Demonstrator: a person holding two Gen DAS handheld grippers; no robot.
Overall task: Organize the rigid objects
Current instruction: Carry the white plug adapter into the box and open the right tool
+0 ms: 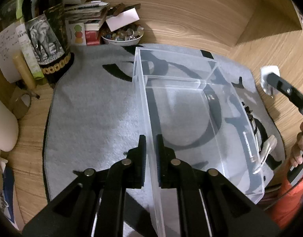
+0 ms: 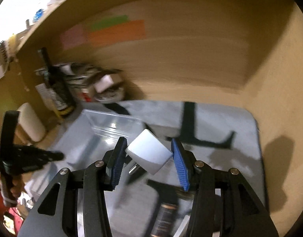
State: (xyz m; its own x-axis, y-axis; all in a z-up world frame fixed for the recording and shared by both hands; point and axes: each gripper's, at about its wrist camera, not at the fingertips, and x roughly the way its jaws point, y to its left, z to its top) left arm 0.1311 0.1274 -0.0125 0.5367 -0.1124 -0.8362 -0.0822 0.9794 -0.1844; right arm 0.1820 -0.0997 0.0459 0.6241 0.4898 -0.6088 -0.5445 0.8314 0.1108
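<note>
Nearest, the left gripper (image 1: pixel 150 158) has its jaws clamped on the clear plastic organizer box's (image 1: pixel 190 102) near wall, steadying it on the grey mat (image 1: pixel 88 122). Right gripper (image 2: pixel 149 162) pinches a white plug adapter (image 2: pixel 149 154) above the mat beside the box; it should carry it over an empty compartment and lower before letting go.

text: none legible | paper note (image 1: pixel 4 48): handwriting too small | bottle label (image 1: pixel 45 39): elephant picture only

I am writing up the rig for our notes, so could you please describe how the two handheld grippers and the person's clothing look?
Both grippers are matte black linkage frames with round silver pivot pins. The left gripper has black ribbed finger pads; the right gripper has blue ribbed pads. No cables show. An orange-red sleeve appears at the edge of the left wrist view.
</note>
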